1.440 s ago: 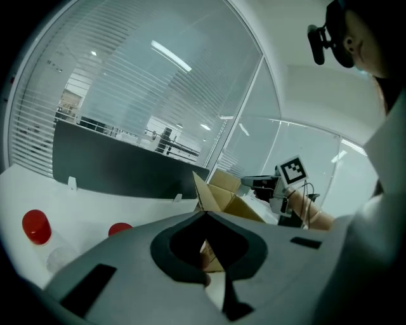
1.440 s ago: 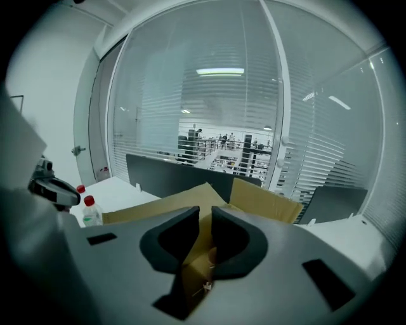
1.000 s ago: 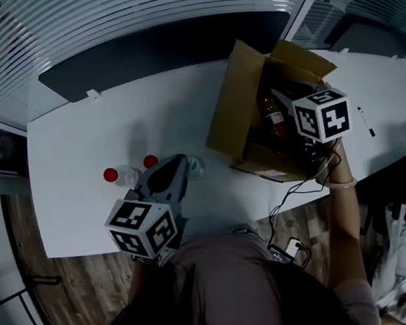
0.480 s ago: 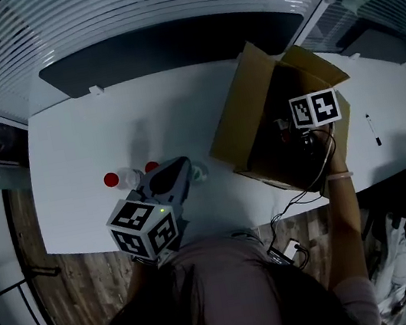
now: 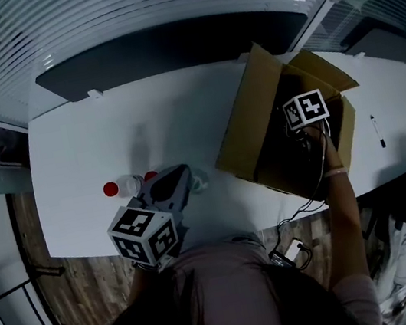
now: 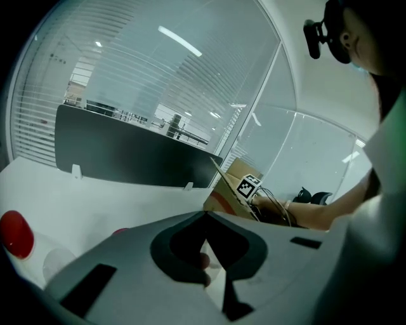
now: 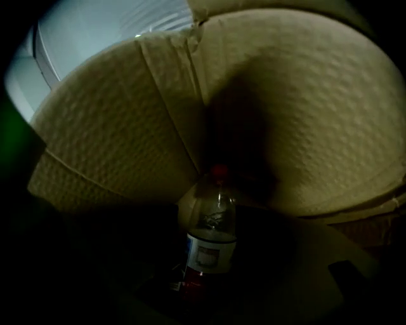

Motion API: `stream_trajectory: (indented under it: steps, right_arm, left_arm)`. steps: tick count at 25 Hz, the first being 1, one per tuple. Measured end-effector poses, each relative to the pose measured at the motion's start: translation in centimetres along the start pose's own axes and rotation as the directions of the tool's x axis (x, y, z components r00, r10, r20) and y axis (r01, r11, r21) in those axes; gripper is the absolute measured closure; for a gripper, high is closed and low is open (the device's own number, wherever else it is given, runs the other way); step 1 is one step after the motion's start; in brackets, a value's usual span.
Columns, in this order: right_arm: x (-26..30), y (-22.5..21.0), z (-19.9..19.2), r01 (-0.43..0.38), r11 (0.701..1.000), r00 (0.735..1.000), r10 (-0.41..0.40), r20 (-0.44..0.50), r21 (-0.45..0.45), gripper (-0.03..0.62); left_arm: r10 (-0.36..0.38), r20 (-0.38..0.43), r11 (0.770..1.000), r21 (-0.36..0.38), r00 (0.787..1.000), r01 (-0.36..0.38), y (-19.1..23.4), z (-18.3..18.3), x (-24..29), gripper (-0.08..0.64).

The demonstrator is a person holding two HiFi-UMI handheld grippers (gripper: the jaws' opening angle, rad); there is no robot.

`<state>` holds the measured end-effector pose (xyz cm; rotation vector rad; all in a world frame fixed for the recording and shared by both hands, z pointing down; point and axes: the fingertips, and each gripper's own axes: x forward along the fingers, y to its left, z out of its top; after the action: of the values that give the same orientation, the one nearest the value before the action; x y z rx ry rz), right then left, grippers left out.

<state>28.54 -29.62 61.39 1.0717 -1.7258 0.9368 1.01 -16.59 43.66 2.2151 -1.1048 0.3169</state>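
My right gripper (image 7: 209, 266) is deep inside the brown cardboard box (image 5: 239, 124). Only its marker cube (image 5: 305, 109) and the person's forearm show in the head view. In the dark right gripper view, a clear bottle (image 7: 216, 209) with a red cap and white label lies between the jaws, which are too dark to read. My left gripper (image 5: 183, 174) rests low over the white table, jaws together (image 6: 204, 219) with nothing held. Two red-capped clear bottles (image 5: 114, 188) (image 5: 149, 176) lie just beside it, the nearer one partly hidden under it.
The white table (image 5: 164, 118) carries a black screen panel (image 5: 167, 47) along its far edge, in front of glass walls with blinds. A cable (image 5: 304, 206) hangs from the box's near side. A pen (image 5: 377, 131) lies at the far right. Wooden floor shows at the left.
My right gripper has gone from above the box down into it, and a bottle now lies between its jaws. The left gripper has stayed by the two bottles.
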Motion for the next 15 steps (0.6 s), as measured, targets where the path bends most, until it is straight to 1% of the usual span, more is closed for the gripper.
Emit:
stream_trajectory:
  steps: [7, 12, 15]
  right_arm:
    - [2.1, -0.9, -0.6, 0.030, 1.000, 0.996, -0.030, -0.085, 0.000, 0.318]
    - [3.4, -0.8, -1.0, 0.016, 1.000, 0.993, -0.013, -0.119, 0.025, 0.308]
    - [4.0, -0.7, -1.1, -0.016, 0.998, 0.991, 0.025, -0.134, 0.068, 0.299]
  left_arm:
    - [-0.013, -0.018, 1.000, -0.003, 1.000, 0.013, -0.2, -0.2, 0.4, 0.552]
    - [-0.021, -0.027, 1.000, -0.003, 0.999, 0.021, -0.1, -0.3, 0.6, 0.552]
    - [-0.022, -0.028, 1.000, -0.003, 0.999, 0.022, -0.1, -0.3, 0.6, 0.552]
